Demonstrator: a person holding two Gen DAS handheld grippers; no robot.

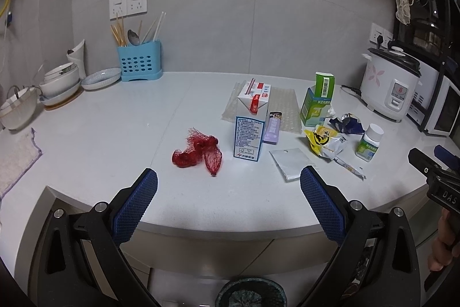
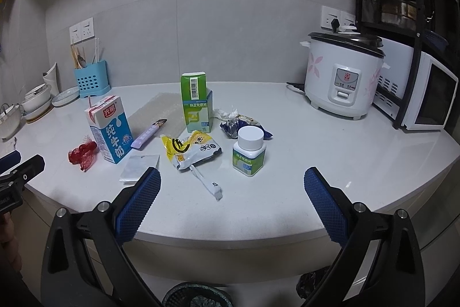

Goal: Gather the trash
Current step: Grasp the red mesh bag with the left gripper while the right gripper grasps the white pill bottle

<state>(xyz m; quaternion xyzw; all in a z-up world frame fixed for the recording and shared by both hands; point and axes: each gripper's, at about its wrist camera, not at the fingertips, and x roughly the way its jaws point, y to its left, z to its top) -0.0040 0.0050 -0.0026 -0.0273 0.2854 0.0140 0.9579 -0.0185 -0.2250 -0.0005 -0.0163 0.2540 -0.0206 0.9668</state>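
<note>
Trash lies on the white counter [image 1: 100,134]: a red net bag [image 1: 198,153] [image 2: 83,154], a blue milk carton [image 1: 250,123] [image 2: 109,128], a purple wrapper [image 1: 272,128] [image 2: 148,134], a flat silver pouch [image 1: 290,163] [image 2: 139,167], a yellow snack bag [image 1: 325,140] [image 2: 191,148], a green box [image 1: 317,102] [image 2: 197,102], a white pill bottle [image 1: 369,141] [image 2: 248,150] and a crumpled blue wrapper [image 1: 346,123] [image 2: 243,127]. My left gripper [image 1: 228,183] is open and empty, just before the net bag. My right gripper [image 2: 231,183] is open and empty, before the pill bottle.
A rice cooker [image 2: 342,74] and a microwave [image 2: 425,97] stand at the right. A blue utensil holder [image 1: 139,62], bowls [image 1: 60,82] and a plate stand at the back left. A cloth [image 1: 14,160] lies at the left edge. A dark bin [image 1: 250,292] [image 2: 197,295] sits below the counter.
</note>
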